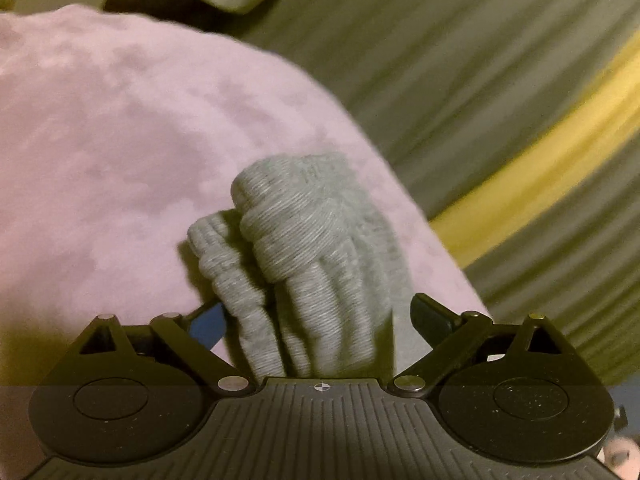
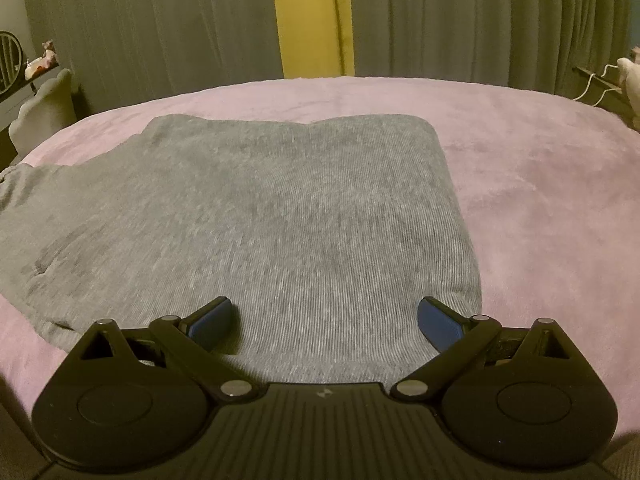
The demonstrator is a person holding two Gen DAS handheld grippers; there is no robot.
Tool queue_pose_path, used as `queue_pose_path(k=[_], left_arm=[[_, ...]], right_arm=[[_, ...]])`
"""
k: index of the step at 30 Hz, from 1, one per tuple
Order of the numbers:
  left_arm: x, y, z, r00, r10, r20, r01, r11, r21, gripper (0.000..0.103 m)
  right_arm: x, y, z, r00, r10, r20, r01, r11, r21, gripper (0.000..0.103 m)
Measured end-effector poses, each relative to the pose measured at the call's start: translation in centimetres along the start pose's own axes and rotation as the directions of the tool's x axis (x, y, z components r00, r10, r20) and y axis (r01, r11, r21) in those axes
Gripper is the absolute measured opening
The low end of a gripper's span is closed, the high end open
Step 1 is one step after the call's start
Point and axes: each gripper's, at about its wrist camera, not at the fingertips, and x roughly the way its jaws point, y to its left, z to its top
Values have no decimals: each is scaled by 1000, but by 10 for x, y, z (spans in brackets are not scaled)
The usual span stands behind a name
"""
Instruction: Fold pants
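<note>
Grey knit pants [image 2: 256, 216] lie folded flat on a pink bed cover [image 2: 540, 184], spread from the left edge to right of the middle. My right gripper [image 2: 326, 320] is open and empty, its fingers just above the near edge of the pants. In the left wrist view a bunched, ribbed grey part of the pants [image 1: 304, 248] stands between the fingers of my left gripper [image 1: 320, 320]. The jaws are wide apart; the cloth rests against the left blue pad [image 1: 210, 322] and is clear of the right finger.
Grey curtains [image 2: 140, 20] with a yellow strip [image 2: 312, 16] hang behind the bed. A pale cushion [image 2: 44, 108] and a shelf stand at the left edge. White items [image 2: 630, 80] are at the right edge. The pink cover [image 1: 120, 140] fills the left wrist view.
</note>
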Motion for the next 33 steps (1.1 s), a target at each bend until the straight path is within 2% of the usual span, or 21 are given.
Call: queue_pose_path(k=[2,5,8,9,10,11,13,15,17,21,23,25,27,29,31,33], left_arm=[[10,9,3,1000,-5,-15,4,999,-45,85],[19,28,6,999,-53,3,52,987,-150,83],[26,20,11,999,-41,-13,39,994,-99,80],[27,15,12,999,-26,-24,24,997,-78,68],[26,10,12,999,-35,-30,33,998,-51,64],[25,7,13,998,-64,-26,63,998,-30,54],[26,3,13,997,-81,-20,81,997,0,50],[34,6,12,998,-23,-55,22,1000,-18,40],[36,9,12,997,1,-82,-7,998,-64,37],[16,-9,16,997,-67,-42,64,995,-70,34],[1,-31,18,995,-101,-25,100,995,-17,34],[-17,-64,19,990,-142,-4,141,987,80,34],[-38,-106,15,978,-206,18,200,964,176,34],[-55,-152,5,960,-281,15,268,928,260,34],[-71,-206,-16,935,-354,0,329,869,370,34],[-80,-263,-54,919,-394,-34,355,783,511,34]], right_arm=[[0,1,0,1000,-5,1,5,1000,0,99],[1,1,0,1000,-10,0,10,1000,2,99],[2,1,1,1000,-15,0,15,1000,-5,99],[2,1,1,1000,-16,1,16,1000,-6,99],[2,1,1,1000,-16,3,16,1000,-8,99],[3,1,1,1000,-19,4,19,1000,-9,99],[4,1,2,1000,-24,4,24,1000,-8,99],[4,2,2,1000,-28,5,28,1000,-5,99],[5,2,2,999,-32,4,32,999,-2,99],[4,3,4,999,-32,-5,32,999,-2,99],[3,1,6,1000,-29,-8,29,1000,3,99],[-1,-1,9,1000,-22,-4,22,999,25,99],[-8,-8,12,1000,-2,27,0,998,70,99],[-16,-18,16,998,9,68,-18,991,134,99],[-25,-29,20,994,-5,109,-16,982,190,99],[-35,-43,24,989,-36,144,0,969,247,99]])
